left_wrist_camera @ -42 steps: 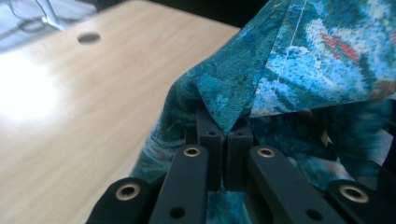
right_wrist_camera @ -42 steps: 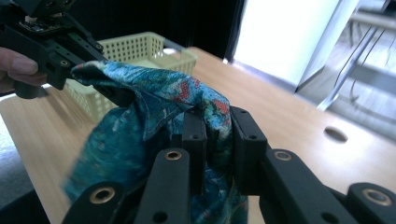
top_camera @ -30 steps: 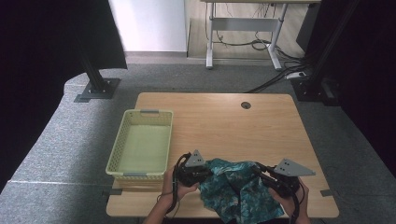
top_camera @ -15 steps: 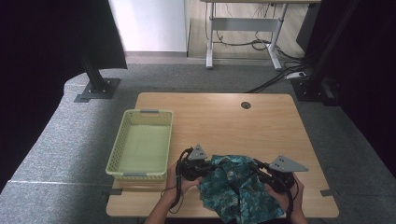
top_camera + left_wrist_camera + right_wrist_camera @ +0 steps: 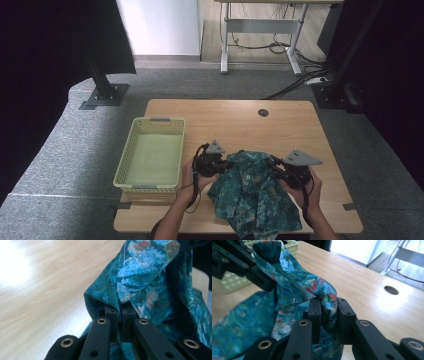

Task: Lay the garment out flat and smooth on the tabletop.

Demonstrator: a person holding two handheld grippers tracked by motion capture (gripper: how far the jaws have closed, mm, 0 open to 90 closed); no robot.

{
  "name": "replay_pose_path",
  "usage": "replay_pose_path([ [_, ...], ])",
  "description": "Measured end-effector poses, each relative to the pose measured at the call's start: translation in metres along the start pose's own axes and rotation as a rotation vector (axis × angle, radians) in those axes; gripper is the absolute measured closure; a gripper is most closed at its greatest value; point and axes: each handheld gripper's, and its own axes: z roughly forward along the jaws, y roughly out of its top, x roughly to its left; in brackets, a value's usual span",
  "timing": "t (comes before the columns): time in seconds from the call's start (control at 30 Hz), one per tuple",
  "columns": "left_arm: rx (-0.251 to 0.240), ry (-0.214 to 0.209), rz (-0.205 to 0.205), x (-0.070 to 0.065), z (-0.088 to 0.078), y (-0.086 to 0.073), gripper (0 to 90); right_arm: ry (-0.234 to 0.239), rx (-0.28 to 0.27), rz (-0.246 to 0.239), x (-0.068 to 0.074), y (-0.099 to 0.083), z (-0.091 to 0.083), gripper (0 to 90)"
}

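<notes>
The teal cloth [image 5: 252, 192] is cut off at the 6 o'clock edge of the high view; both forearms likewise.

- yellow-green plastic basket [image 5: 131, 150] w/ lattice walls, sits on left part of the table
- light wood table [image 5: 280, 125], round cable hole [image 5: 263, 112] near far edge
- white desk frame [image 5: 260, 30] in bg, cables [image 5: 295, 55] on floor

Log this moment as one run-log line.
left gripper: shut on teal patterned cloth | right gripper: shut on same cloth | cloth: held up between both, lower part on table | basket: empty
</notes>
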Motion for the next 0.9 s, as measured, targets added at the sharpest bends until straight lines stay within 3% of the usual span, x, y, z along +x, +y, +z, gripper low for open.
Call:
replay_pose_path([
  [0.1, -0.010, 0.024, -0.039, 0.009, 0.008, 0.009, 85.2, -0.020, 0.016, 0.006, -0.012, 0.008, 0.012, 73.9],
  [0.13, -0.022, 0.063, -0.065, 0.011, 0.011, 0.010, 80.8, -0.027, 0.023, 0.010, -0.017, 0.009, 0.017, 71.9],
  [0.2, -0.041, 0.136, -0.095, 0.013, 0.015, 0.011, 64.3, -0.047, 0.046, 0.018, -0.025, 0.009, 0.030, 56.6],
  [0.23, -0.049, 0.151, -0.109, 0.013, 0.016, 0.010, 55.0, -0.075, 0.054, 0.012, -0.028, 0.008, 0.036, 50.0],
  [0.3, -0.042, 0.144, -0.104, 0.011, 0.016, 0.009, 52.8, -0.117, 0.061, 0.025, -0.031, 0.004, 0.041, 41.1],
  [0.33, -0.042, 0.144, -0.104, 0.011, 0.016, 0.009, 51.5, -0.117, 0.061, 0.025, -0.031, 0.004, 0.041, 41.1],
  [0.37, -0.038, 0.146, -0.097, 0.009, 0.016, 0.008, 50.3, -0.145, 0.040, 0.042, -0.031, 0.001, 0.039, 37.3],
  [0.43, -0.010, 0.142, -0.058, 0.000, 0.015, 0.003, 48.0, -0.158, 0.022, 0.052, -0.028, -0.001, 0.034, 35.7],
  [0.53, 0.030, 0.132, -0.014, -0.014, 0.018, -0.004, 46.3, -0.128, 0.015, 0.065, -0.021, -0.006, 0.026, 36.0],
  [0.7, 0.091, 0.104, 0.054, -0.039, 0.032, -0.020, 43.5, -0.061, 0.050, 0.027, -0.001, -0.025, 0.018, 38.1],
  [0.9, 0.137, 0.064, 0.076, -0.058, 0.050, -0.038, 43.0, 0.044, 0.123, 0.028, 0.024, -0.054, 0.017, 37.9],
])
